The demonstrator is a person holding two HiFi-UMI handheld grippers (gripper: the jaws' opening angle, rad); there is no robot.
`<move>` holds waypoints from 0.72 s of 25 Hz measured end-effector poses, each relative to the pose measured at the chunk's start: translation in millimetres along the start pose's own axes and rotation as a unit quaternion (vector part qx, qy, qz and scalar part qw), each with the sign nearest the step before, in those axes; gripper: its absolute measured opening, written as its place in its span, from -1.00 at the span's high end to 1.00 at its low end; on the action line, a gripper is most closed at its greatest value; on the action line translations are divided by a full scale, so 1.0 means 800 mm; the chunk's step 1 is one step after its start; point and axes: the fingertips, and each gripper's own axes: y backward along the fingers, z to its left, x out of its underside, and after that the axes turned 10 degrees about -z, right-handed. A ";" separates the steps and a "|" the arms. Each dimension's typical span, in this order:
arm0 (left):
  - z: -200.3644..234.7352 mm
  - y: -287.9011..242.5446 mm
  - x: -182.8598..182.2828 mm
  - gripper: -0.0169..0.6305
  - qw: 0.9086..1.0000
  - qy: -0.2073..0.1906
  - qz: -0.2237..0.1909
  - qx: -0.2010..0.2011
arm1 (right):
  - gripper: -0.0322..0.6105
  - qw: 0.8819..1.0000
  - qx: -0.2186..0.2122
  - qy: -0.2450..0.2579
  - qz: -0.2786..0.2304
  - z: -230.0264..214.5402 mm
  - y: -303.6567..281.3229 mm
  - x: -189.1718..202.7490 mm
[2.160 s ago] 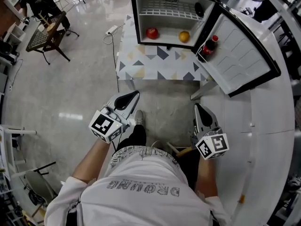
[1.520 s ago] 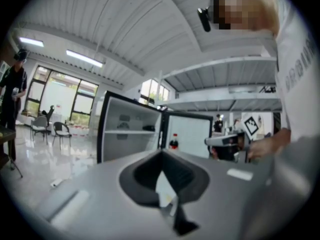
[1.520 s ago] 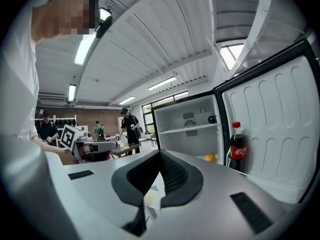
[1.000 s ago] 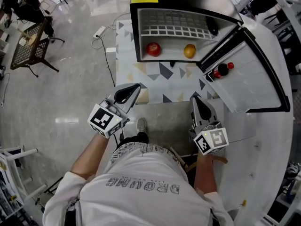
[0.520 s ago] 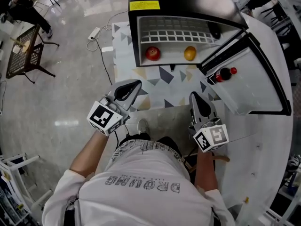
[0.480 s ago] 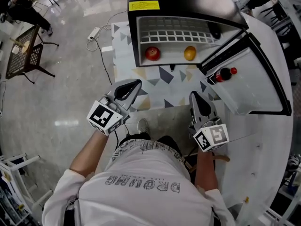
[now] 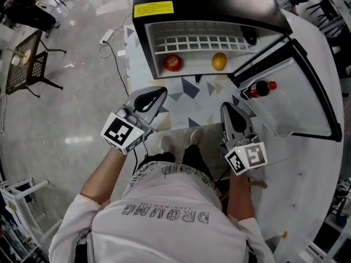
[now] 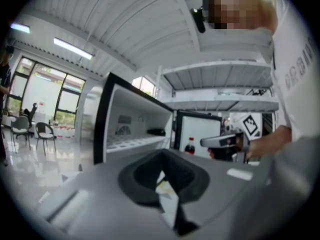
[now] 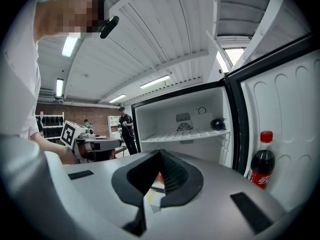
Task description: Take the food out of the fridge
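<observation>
Left hand-held gripper (image 7: 162, 92) pressed together | right hand-held gripper (image 7: 227, 107) pressed together | red apple (image 7: 173, 62), yellow-orange fruit (image 7: 219, 61)

Red apple (image 7: 172, 63), orange fruit (image 7: 219, 61) — black-and-white fridge (image 7: 219, 1), triangle-patterned tabletop (image 7: 181, 95)

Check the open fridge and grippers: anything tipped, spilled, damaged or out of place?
Nothing stands out. Apple and orange fruit sit inside the fridge, the cola bottle stands upright in the door, and the left gripper and right gripper are shut, empty.
</observation>
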 end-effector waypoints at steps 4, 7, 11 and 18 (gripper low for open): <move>-0.001 -0.024 0.001 0.92 1.000 -0.005 0.004 -0.007 | 0.92 1.000 -0.014 -0.002 -0.004 -0.018 -0.008 -0.008; -0.001 -0.046 0.002 0.92 1.000 -0.006 0.005 -0.015 | 0.92 1.000 -0.023 -0.006 -0.003 -0.038 -0.014 -0.009; -0.004 -0.083 -0.004 0.92 1.000 -0.014 0.004 -0.022 | 0.92 0.999 -0.031 -0.015 0.000 -0.070 -0.018 -0.006; -0.010 -0.156 -0.007 0.92 0.999 -0.028 0.006 -0.030 | 0.92 0.999 -0.048 -0.023 0.001 -0.111 -0.021 -0.015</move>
